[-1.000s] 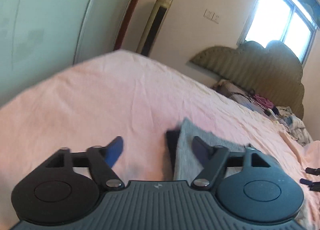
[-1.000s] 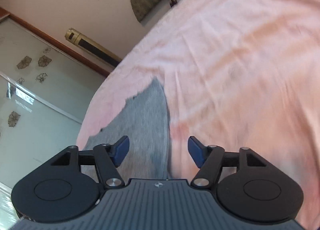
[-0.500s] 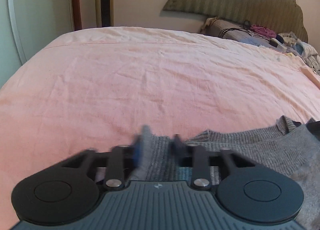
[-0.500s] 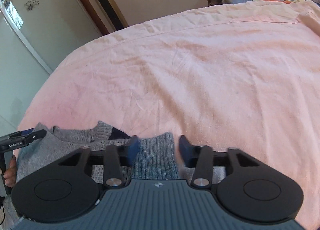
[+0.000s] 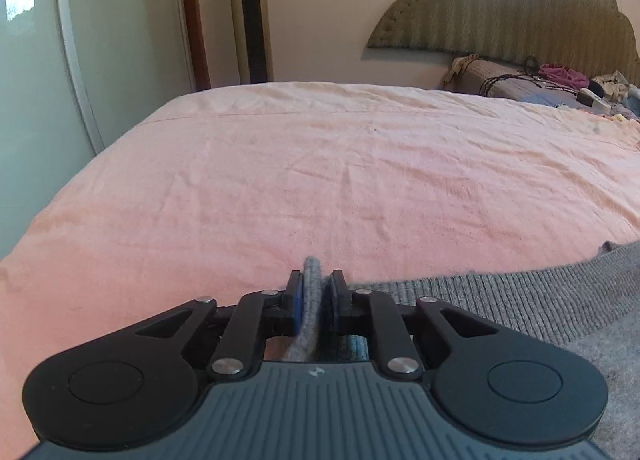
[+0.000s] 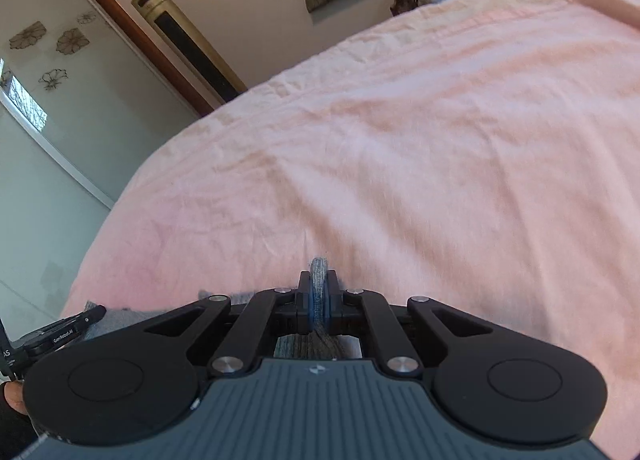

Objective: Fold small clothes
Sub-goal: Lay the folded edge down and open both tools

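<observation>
The grey knitted sweater (image 5: 520, 308) lies on the pink bed sheet (image 5: 320, 180) at the near edge of the bed, its ribbed band running off to the right of the left gripper (image 5: 314, 292). That gripper is pinched narrow on a bunched fold of the sweater's edge, the grey knit standing up between its blue pads; its jaws have just closed onto the cloth and eased slightly. The right gripper (image 6: 319, 292) is likewise clamped narrow on another fold of the same sweater, a grey roll showing between its pads, the jaws having just closed on it. So 2 points along the sweater's far edge are held

The knit looks soft, limp and fairly thick: it will sag between the 2 holds and stretch if pulled apart too hard. It is light, not fragile, and its rough rib should resist slipping. The ribbed band is the firmest place to hold, since loose knit further in would bunch. Lifting both holds level, relative to the sheet, should keep the fold line straight; uneven height would likely skew it
</observation>
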`<state>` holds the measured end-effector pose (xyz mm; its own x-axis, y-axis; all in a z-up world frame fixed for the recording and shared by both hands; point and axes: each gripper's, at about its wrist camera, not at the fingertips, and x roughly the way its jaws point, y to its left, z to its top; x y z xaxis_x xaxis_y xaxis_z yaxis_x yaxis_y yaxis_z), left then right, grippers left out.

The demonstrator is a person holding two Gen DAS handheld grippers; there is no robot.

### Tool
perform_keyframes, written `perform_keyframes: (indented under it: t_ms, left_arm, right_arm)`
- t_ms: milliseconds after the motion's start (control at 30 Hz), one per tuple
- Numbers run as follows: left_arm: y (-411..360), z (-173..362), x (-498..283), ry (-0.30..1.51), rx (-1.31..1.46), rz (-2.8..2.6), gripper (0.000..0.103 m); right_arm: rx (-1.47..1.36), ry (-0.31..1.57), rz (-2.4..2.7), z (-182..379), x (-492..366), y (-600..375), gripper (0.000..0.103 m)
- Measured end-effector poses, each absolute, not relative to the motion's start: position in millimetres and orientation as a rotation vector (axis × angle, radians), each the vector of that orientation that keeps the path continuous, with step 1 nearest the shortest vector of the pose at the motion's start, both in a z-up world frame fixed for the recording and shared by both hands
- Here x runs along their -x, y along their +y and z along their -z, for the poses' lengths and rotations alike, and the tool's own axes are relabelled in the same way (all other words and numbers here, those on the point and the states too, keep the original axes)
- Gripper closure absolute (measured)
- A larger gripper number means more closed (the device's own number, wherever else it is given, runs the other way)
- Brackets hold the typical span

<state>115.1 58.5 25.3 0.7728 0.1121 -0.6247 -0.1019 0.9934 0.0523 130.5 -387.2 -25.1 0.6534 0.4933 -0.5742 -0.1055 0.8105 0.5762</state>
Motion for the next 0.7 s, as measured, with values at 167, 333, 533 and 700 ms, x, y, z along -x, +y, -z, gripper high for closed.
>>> perform_keyframes:
  t_ms: [167, 333, 533, 700]
  left_arm:
    - [34, -60, -73, 0.533, 0.028, -0.09, 0.038]
    - [-11, -31, -86, 0.64, -0.094, -0.048, 0.024]
    - [35, -7, -95, 0.709, 0.003, -0.035, 0.011]
    - [8, -16, -77, 0.684, -0.126, -0.124, 0.01]
  right_arm:
    - [-0.55, 0.622, -0.342, -13, -85, -383, 0.054]
    - [-0.276, 0.65, -0.39, -11, -74, -302, 0.035]
    - [-0.257, 0.635, -0.345, 22, -75, -316, 0.037]
    - [-0.313, 0.647, -0.328, 19, -76, -320, 0.037]
